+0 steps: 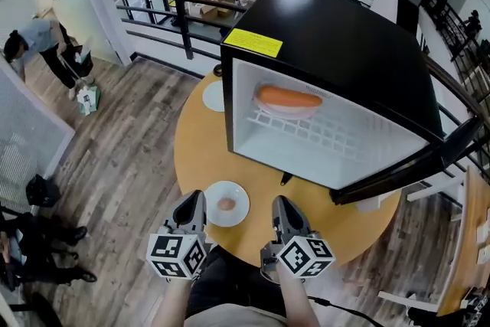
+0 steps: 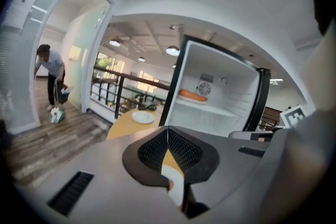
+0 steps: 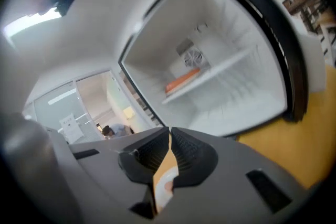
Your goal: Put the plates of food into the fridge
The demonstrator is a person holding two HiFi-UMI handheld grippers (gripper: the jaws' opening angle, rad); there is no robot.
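Left gripper (image 1: 194, 201): jaws clenched, tips meeting, nothing between them (confirmed in left gripper view (image 2: 168, 129)).
Right gripper (image 1: 282, 205): jaws also closed with the tips touching, empty (right gripper view (image 3: 169, 131)).
Both are low over the near edge of the round wooden table (image 1: 195, 153), side by side and pointing toward the fridge (image 1: 337, 34).

Small white plate (image 1: 238, 214): flat on the table between the two grippers, just beside the left tips and a little further from the right.
It carries one small, roundish, pinkish-brown food piece (image 1: 226, 204) at its centre; no clear long axis.

Second plate of food (image 1: 269, 108): ahead of both grippers, already inside the open fridge, on the white wire shelf (image 1: 337, 135).
On it lies a long orange food item (image 1: 289, 97).
Long axis runs crosswise to the grippers' pointing direction, parallel to the shelf's front edge, ends toward the fridge's side walls.
The same item shows in the gripper views (image 2: 192, 95) (image 3: 182, 81).

Fridge door (image 1: 413, 165): swung open, ahead and outboard of the right gripper.
Empty white plate (image 1: 213, 96): on the table ahead of the left gripper, beside the fridge's left wall.
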